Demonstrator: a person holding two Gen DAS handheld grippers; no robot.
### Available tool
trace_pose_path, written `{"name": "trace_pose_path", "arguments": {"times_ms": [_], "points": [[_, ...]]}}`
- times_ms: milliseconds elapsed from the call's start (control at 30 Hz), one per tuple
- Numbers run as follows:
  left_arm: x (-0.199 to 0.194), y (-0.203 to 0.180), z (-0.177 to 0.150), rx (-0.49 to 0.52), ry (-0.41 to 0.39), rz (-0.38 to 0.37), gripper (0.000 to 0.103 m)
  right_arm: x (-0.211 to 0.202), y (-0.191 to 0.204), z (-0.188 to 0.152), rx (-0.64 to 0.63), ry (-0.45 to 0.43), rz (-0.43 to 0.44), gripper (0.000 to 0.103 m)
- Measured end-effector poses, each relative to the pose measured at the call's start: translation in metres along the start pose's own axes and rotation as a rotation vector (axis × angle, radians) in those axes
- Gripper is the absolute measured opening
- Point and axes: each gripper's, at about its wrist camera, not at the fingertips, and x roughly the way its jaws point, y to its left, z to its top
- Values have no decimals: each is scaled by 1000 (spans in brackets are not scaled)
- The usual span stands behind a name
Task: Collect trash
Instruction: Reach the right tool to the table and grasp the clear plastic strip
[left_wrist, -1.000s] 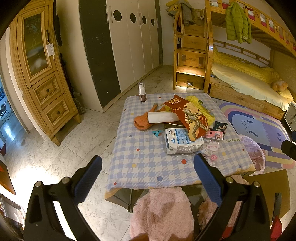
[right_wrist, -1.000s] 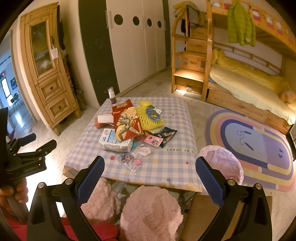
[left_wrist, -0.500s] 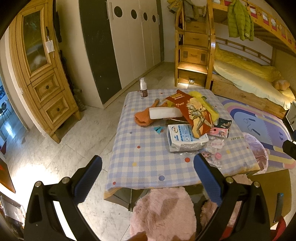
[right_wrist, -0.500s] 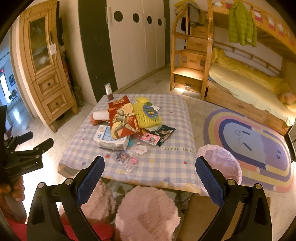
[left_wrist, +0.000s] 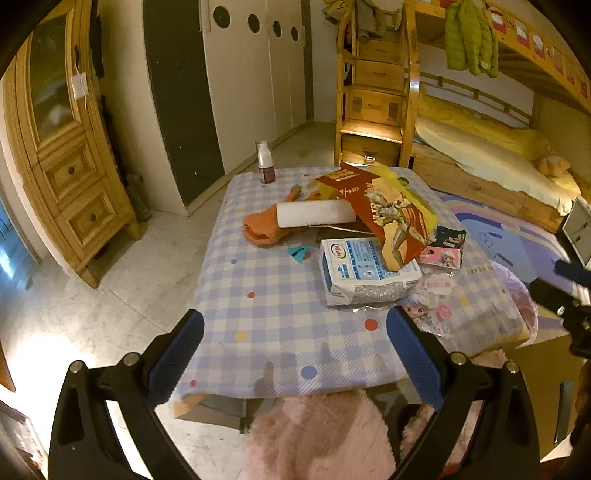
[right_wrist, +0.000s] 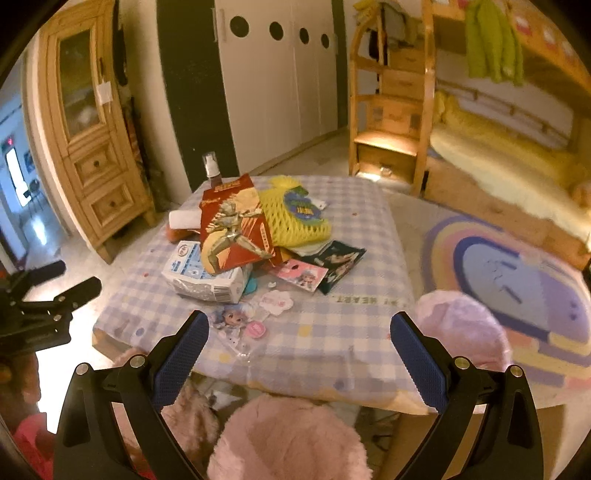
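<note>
Both tools are hovering off the near edge of the table (left_wrist: 258, 314), the left tool (left_wrist: 293, 354) and the right tool (right_wrist: 297, 352) each holding its blue-padded fingers wide apart around nothing. The trash is lying heaped on the checked cloth toward the far right of the table: a red carton (left_wrist: 384, 218) printed with an armoured figure is leaning with its long axis running from the far edge toward the near right, its lower end resting on a white and blue pack (left_wrist: 364, 273) that is lying flat with its length across the table. A white roll (left_wrist: 314, 214) is lying crosswise on an orange cloth (left_wrist: 258, 230). Yellow foam netting (right_wrist: 295, 218) is sitting beside the carton. Cloth lettering is reading "MY HEART" upside down; the carton's writing is too small to read
</note>
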Motion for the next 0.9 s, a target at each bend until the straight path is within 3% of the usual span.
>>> {"name": "trace_pose_path", "arguments": {"times_ms": [133,333,367,400,433,567,667,900], "points": [[18,-1,-2,-6,15,-3,96,24,-1,-2,-21,38,-29,98],[42,-6,0,11,34,13,96,51,-6,-2,9,56,12,91],[47,-6,0,10,39,14,96,55,-6,-2,8,59,21,86],[50,-6,0,10,42,15,96,59,-4,-1,6,66,22,65],[53,-6,1,11,45,17,96,64,-3,0,7,80,23,60],[65,-5,3,13,52,16,96,77,-1,0,18,107,67,59],[71,-5,3,17,57,4,96,87,0,0,24,136,90,51],[81,-7,1,27,77,-12,96,108,2,-5,47,192,114,50]]}}
